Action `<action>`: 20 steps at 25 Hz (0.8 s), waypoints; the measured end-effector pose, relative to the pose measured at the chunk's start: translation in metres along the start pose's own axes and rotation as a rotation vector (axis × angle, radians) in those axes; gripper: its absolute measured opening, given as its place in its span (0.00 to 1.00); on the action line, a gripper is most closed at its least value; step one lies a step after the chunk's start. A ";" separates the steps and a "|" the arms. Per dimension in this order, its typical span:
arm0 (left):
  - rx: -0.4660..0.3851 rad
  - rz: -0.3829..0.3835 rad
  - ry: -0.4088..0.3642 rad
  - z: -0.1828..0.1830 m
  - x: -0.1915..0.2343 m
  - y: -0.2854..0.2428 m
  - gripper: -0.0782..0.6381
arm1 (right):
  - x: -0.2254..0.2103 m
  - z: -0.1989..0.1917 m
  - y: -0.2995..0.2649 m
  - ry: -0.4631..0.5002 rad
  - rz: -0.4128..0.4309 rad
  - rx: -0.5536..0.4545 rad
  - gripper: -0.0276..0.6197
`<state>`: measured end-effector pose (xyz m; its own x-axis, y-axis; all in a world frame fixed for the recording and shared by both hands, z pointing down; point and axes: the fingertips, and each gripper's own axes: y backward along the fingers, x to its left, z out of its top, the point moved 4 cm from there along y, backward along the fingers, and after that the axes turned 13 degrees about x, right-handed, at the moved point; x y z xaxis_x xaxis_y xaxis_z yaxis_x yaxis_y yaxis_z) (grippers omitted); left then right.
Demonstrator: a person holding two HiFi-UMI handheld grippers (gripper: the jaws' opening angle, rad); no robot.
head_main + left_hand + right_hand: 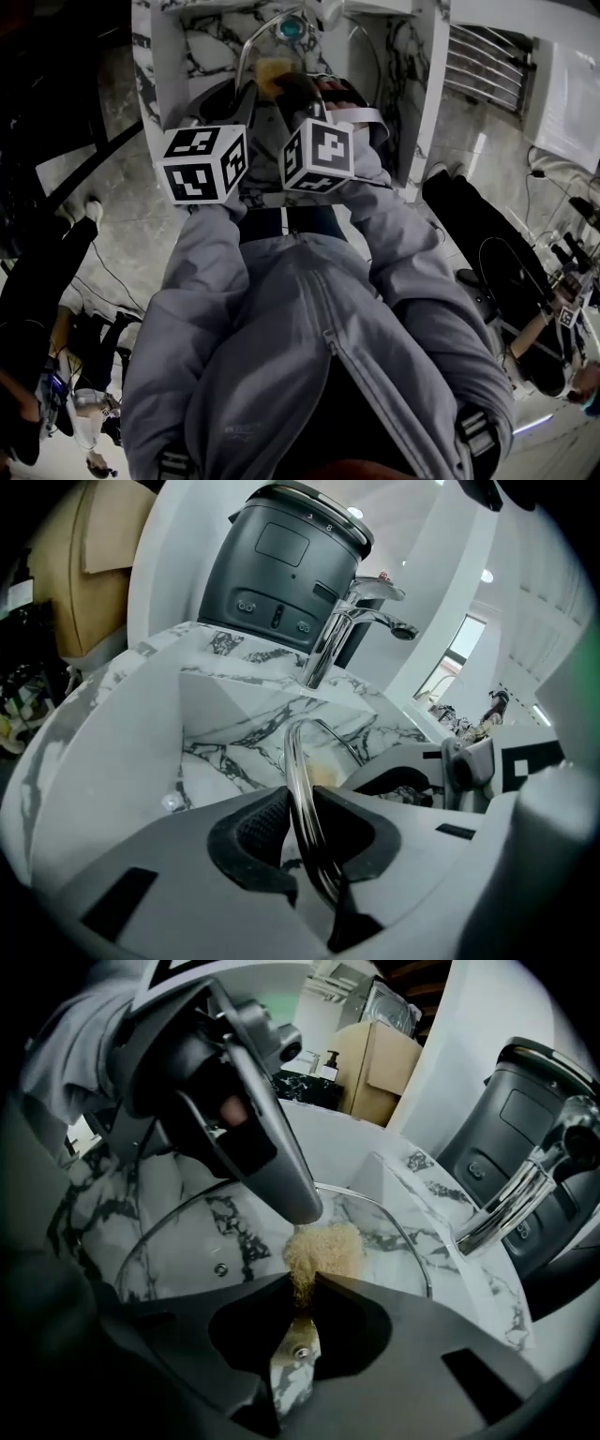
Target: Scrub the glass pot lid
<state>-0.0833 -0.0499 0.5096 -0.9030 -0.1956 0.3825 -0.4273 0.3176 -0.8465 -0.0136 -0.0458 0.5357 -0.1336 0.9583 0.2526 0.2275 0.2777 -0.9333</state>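
The glass pot lid (187, 1232) stands on edge over the marble sink (94, 1213), its metal rim (298, 780) running edge-on between my left gripper's (302, 841) pads. That gripper is shut on the rim. My right gripper (305, 1288) is shut on a tan scrub sponge (323, 1251), which presses against the glass face close to the left gripper's finger (272, 1157). In the head view the two marker cubes (204, 164) (319, 155) sit side by side above the sink, with the sponge (272, 70) beyond them.
A chrome faucet (347, 630) rises at the sink's back edge, with a dark grey appliance (281, 564) behind it. The sink walls (234, 714) close in around the lid. A person's legs (487, 234) stand to the right and cables lie on the floor.
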 end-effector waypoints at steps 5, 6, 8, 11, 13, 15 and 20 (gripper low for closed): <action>-0.007 0.008 0.000 -0.002 -0.001 0.001 0.23 | 0.029 -0.005 0.010 0.035 0.113 0.016 0.12; -0.007 0.009 0.000 -0.002 -0.001 0.001 0.23 | 0.034 -0.005 0.012 0.042 0.140 0.019 0.12; -0.009 0.009 0.002 -0.003 -0.001 0.001 0.23 | 0.044 -0.007 0.014 0.058 0.198 0.024 0.12; -0.007 0.014 0.009 -0.005 0.000 0.001 0.23 | 0.063 -0.011 0.018 0.110 0.314 0.043 0.12; -0.006 0.016 0.014 -0.007 0.000 0.002 0.23 | 0.076 -0.013 0.020 0.137 0.393 0.051 0.12; -0.007 0.018 0.015 -0.008 0.000 0.002 0.23 | 0.085 -0.014 0.023 0.141 0.450 0.053 0.12; -0.007 0.022 0.004 -0.009 0.000 0.004 0.23 | 0.096 -0.019 0.030 0.118 0.600 0.048 0.12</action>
<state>-0.0853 -0.0404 0.5095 -0.9122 -0.1846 0.3658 -0.4080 0.3278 -0.8521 -0.0015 0.0559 0.5371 0.1131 0.9484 -0.2962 0.1860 -0.3131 -0.9313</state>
